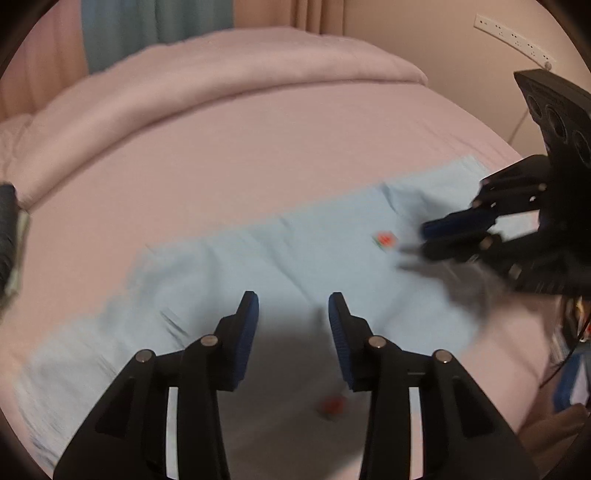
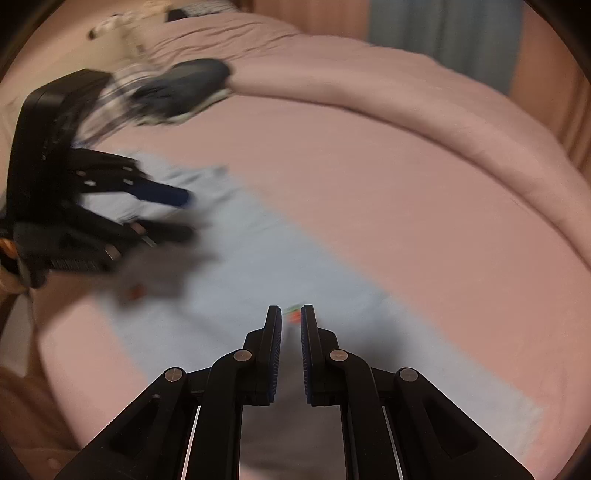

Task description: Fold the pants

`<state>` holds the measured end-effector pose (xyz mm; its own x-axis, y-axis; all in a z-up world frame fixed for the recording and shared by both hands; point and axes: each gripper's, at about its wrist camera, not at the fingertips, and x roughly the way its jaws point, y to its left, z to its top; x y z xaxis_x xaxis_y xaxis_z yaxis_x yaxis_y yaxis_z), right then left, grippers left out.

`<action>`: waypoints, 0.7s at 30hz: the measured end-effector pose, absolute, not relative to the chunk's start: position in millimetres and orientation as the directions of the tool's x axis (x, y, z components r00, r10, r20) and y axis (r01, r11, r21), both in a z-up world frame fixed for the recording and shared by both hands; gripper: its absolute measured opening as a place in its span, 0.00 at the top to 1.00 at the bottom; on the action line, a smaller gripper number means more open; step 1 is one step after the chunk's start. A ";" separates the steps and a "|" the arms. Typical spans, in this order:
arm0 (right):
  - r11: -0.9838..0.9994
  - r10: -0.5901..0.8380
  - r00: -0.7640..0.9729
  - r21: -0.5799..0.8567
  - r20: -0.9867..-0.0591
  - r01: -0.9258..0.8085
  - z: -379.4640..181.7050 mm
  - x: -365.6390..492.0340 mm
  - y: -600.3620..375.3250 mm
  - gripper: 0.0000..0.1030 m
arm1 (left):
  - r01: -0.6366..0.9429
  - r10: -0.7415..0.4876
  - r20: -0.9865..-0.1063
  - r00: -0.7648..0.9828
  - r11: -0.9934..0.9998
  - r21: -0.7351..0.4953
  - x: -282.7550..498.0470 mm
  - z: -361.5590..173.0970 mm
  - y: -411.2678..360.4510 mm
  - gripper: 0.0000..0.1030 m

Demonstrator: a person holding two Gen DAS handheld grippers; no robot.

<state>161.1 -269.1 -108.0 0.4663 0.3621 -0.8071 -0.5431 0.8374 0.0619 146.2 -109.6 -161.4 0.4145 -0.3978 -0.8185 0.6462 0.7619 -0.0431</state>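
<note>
Spread blue-padded fingers [image 1: 248,332] of the left gripper [image 1: 293,306] hover apart over the light blue pants [image 1: 258,258], gripping nothing. Those of the right gripper [image 2: 291,317] stand closer, with a narrow gap and nothing visibly between them. The pants lie flat, stretched across the pink bed sheet [image 1: 258,155], running from 8 o'clock toward 2 o'clock in the left wrist view. A small red motif [image 1: 385,240] shows on the fabric near 3 o'clock. A rolled pink duvet [image 1: 221,85] lies along the far edge around 12 o'clock. Behind it hang a teal curtain [image 1: 147,33] and a beige wall carrying a white power strip [image 1: 513,35] at 1 o'clock. Both views are motion-blurred.
</note>
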 end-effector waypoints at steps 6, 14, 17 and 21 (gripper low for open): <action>0.835 0.314 0.432 0.029 -0.846 -0.550 -159.3 102.7 -245.1 0.93 | 0.655 -0.373 -0.818 0.437 0.756 0.005 92.7 -195.8 -97.7 0.62; 0.924 0.366 0.519 0.234 -0.772 -0.303 -132.0 80.9 -337.2 0.93 | 0.573 -0.375 -0.815 0.443 0.817 -0.064 94.6 -168.9 -75.5 0.58; 0.971 0.222 0.602 0.230 -0.767 -0.066 -127.3 84.4 -389.0 0.93 | 0.553 -0.408 -0.793 0.452 0.826 -0.110 103.5 -163.3 -85.9 0.54; 0.877 0.164 0.689 0.423 -0.706 0.225 -130.5 46.8 -471.2 0.74 | 0.540 -0.450 -0.787 0.423 0.823 -0.180 112.5 -166.7 -101.0 0.53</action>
